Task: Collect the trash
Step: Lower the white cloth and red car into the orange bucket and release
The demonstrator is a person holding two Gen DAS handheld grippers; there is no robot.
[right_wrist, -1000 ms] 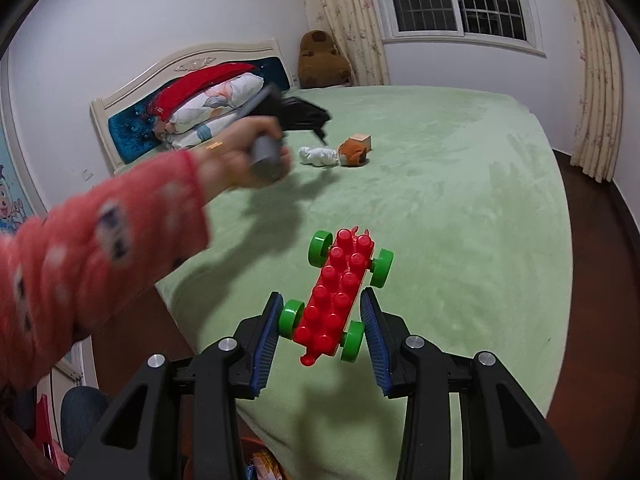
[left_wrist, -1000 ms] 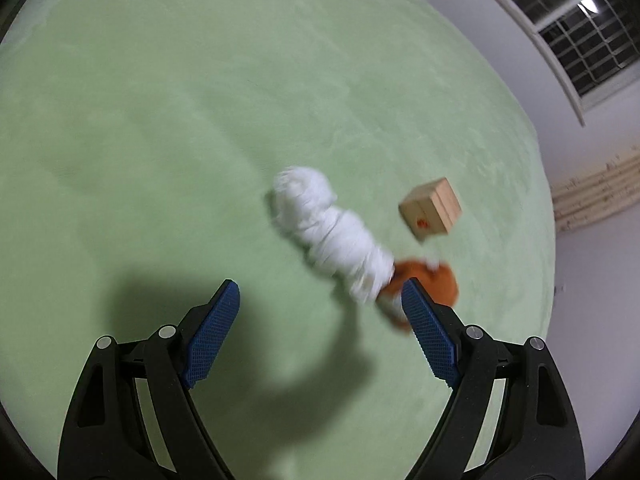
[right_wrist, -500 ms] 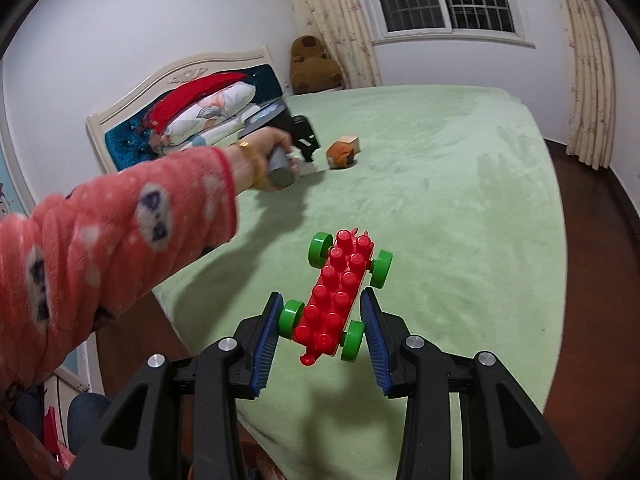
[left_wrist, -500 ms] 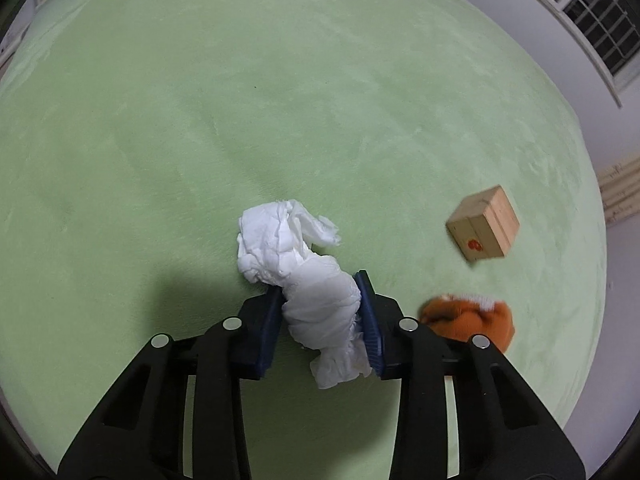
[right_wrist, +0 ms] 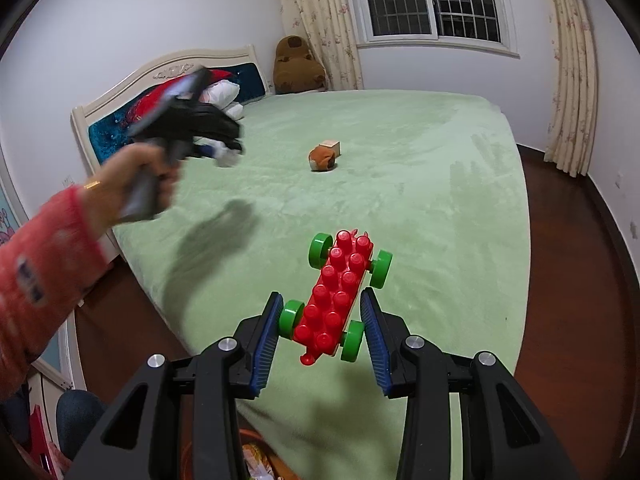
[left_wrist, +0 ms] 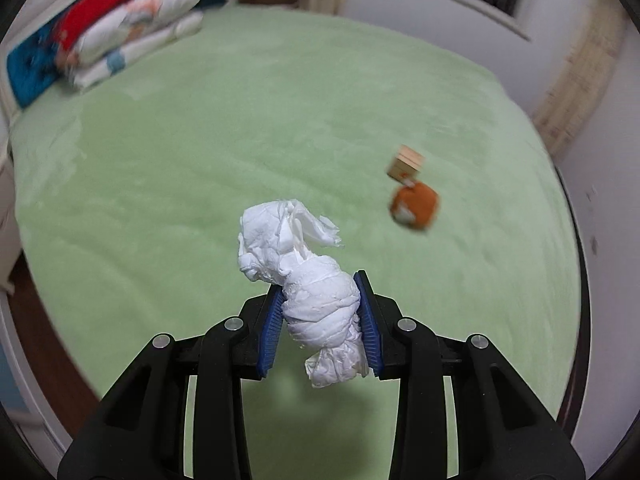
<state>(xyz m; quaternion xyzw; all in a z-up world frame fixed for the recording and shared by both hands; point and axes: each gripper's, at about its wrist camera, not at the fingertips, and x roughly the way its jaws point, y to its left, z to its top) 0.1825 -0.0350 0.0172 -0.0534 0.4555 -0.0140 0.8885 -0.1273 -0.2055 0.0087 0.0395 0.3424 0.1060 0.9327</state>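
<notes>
A crumpled white tissue wad [left_wrist: 276,236] hangs above the green bed cover [left_wrist: 200,152], and my left gripper [left_wrist: 318,286] is shut on its lower half. From the right wrist view the same gripper [right_wrist: 224,152] looks blurred, with a person's hand and a red sleeve [right_wrist: 44,264] behind it. My right gripper [right_wrist: 320,296] is shut on a red toy brick car with green wheels [right_wrist: 340,280]. It holds the car over the near edge of the bed.
A small wooden block [left_wrist: 405,164] and an orange plush toy [left_wrist: 414,207] lie together mid-bed. Pillows [left_wrist: 132,36] are stacked at the headboard and a brown plush bear [right_wrist: 298,66] sits in the corner. A bin with wrappers [right_wrist: 256,456] shows below my right gripper. Dark wood floor [right_wrist: 568,280] runs along the bed's right side.
My left gripper shut on the tissue wad, lifted it off the bed and drew back from the block and plush. The right gripper and toy car stayed put.
</notes>
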